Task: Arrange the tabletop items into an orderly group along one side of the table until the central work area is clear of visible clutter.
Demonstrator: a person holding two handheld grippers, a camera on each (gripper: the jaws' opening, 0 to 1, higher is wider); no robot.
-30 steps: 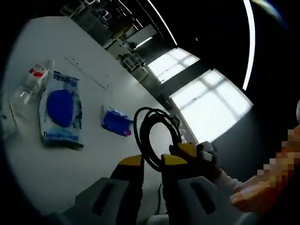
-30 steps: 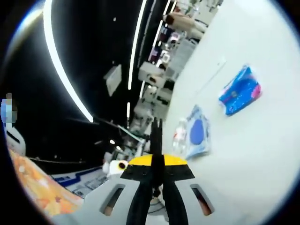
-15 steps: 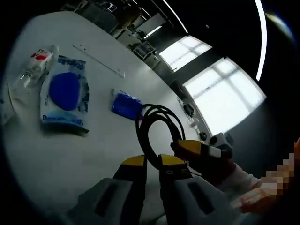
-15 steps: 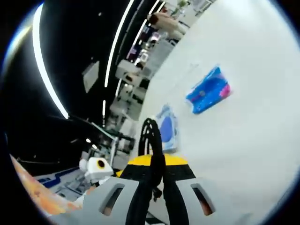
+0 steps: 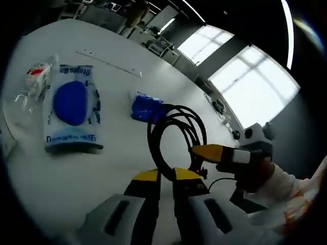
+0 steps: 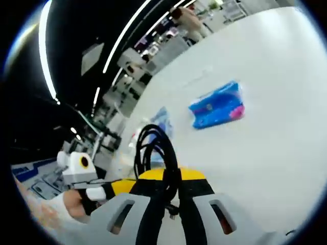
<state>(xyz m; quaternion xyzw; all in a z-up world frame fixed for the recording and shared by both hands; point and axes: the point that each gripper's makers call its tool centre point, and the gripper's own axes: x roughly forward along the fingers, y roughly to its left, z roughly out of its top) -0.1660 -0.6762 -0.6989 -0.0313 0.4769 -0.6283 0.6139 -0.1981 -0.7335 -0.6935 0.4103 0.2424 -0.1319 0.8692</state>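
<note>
Two grippers meeting at one coiled black cable [image 5: 173, 138], held above the white table [image 5: 102, 168]. Nearest in the left gripper view, left gripper [image 5: 164, 176] with yellow-tipped jaws almost together, the cable's lowest strands running down into the narrow gap; whether clenched on them cannot be told. Just right of it, right gripper [image 5: 204, 151] entering from the side, yellow tips against the loop. In the right gripper view, right gripper [image 6: 171, 176] clenched on the cable [image 6: 156, 153], strands pinched between the jaws, coil standing edge-on and rising straight away from the tips, long axis in line with the jaws. Beyond the coil, on the table, blue tissue pack [image 5: 144, 107], long side roughly across the left gripper view. Toward the left edge, white pouch with a blue oval [image 5: 71, 109] lying flat, long axis running away from the camera. Just beside it, clear plastic bottle with a red label [image 5: 36, 81] on its side, lying alongside the pouch.
</note>
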